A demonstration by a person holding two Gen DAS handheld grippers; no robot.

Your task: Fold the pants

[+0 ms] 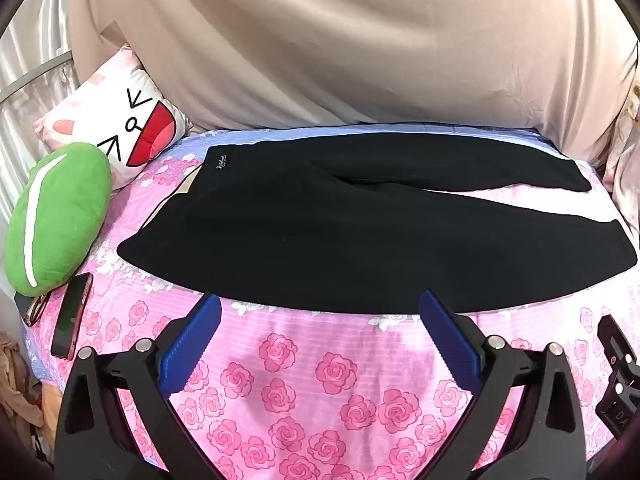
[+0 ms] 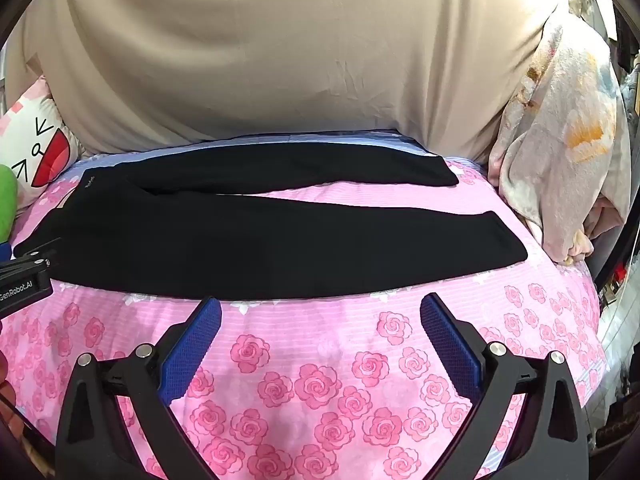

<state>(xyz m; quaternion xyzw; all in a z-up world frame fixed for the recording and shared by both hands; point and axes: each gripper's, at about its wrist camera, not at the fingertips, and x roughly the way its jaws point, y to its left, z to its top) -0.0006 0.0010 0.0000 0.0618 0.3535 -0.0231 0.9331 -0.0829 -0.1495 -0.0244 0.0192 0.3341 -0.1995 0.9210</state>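
Both tongs, left [image 1: 320,312] and right [image 2: 320,314], gape; pants [image 1: 360,224] lie crosswise (waistband left).

The small logo [image 1: 221,166] on the pants [image 1: 360,232] waistband is too tiny to read.

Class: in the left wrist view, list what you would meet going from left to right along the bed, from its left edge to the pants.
green cushion → phone → cartoon-face pillow → black pants

Pink rose-print bedsheet [image 1: 320,380], beige draped cloth [image 1: 340,40] behind, cartoon pillow [image 1: 120,120] at left
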